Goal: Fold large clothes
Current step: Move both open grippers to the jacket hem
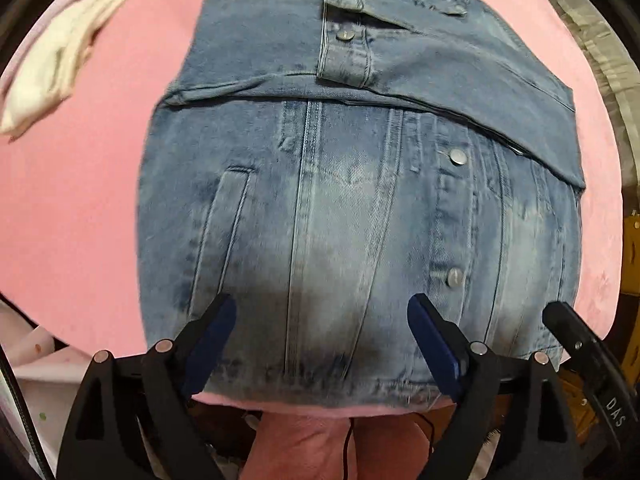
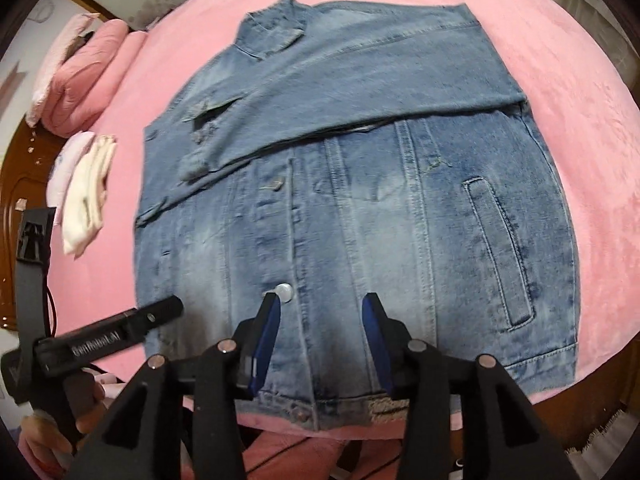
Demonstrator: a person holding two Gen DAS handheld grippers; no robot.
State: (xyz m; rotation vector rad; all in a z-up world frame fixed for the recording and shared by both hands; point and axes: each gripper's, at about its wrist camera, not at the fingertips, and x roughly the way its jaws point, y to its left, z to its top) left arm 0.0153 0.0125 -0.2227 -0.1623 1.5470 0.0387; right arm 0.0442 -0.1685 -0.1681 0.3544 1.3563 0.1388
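Observation:
A blue denim jacket [image 1: 352, 208] lies front up on the pink bed, both sleeves folded across its chest. It also shows in the right wrist view [image 2: 360, 200]. My left gripper [image 1: 322, 312] is open and empty, hovering over the jacket's bottom hem on its left half. My right gripper [image 2: 320, 308] is open and empty over the hem near the button placket, beside a metal button [image 2: 284, 292]. The right gripper's finger [image 1: 580, 344] shows at the lower right of the left wrist view, and the left gripper's finger [image 2: 124, 328] shows at the lower left of the right wrist view.
A folded white garment [image 1: 60, 60] lies on the bed [image 1: 80, 220] left of the jacket, also in the right wrist view [image 2: 90, 196]. Folded pink bedding [image 2: 84, 76] is stacked by the wooden headboard [image 2: 16, 168]. The bed's near edge runs just under the hem.

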